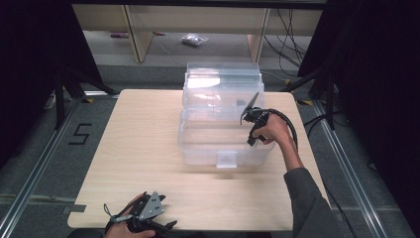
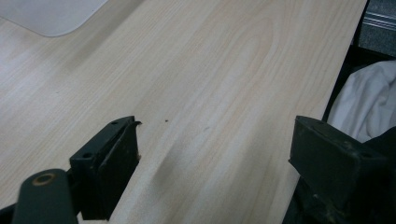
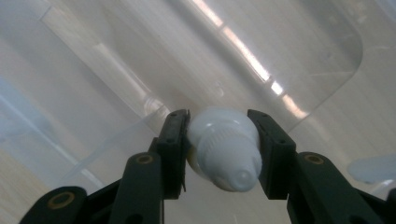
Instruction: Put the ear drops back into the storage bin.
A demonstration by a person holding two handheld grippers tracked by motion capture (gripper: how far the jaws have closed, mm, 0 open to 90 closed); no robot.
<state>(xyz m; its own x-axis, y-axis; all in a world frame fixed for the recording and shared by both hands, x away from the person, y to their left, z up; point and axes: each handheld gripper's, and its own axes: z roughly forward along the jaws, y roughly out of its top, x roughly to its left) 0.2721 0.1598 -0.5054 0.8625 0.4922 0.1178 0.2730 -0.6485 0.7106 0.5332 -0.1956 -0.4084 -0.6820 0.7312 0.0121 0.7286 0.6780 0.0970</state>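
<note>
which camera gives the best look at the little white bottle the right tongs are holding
The right gripper view: the white bottle sits large between its tongs, above the clear bin. In the high view it is too small to make out.

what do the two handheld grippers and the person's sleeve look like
Both are black two-jaw tongs. The left tongs carry a grey three-cornered metal plate on top; their blocky jaws show screw holes and a brass-ringed pivot. The right tongs trail a looping black cable. The right forearm wears a grey long sleeve.

The left gripper [image 1: 141, 218] sits low at the near edge, jaws wide apart; the right gripper [image 1: 249, 111], reaching far right, is clamped closed.
</note>
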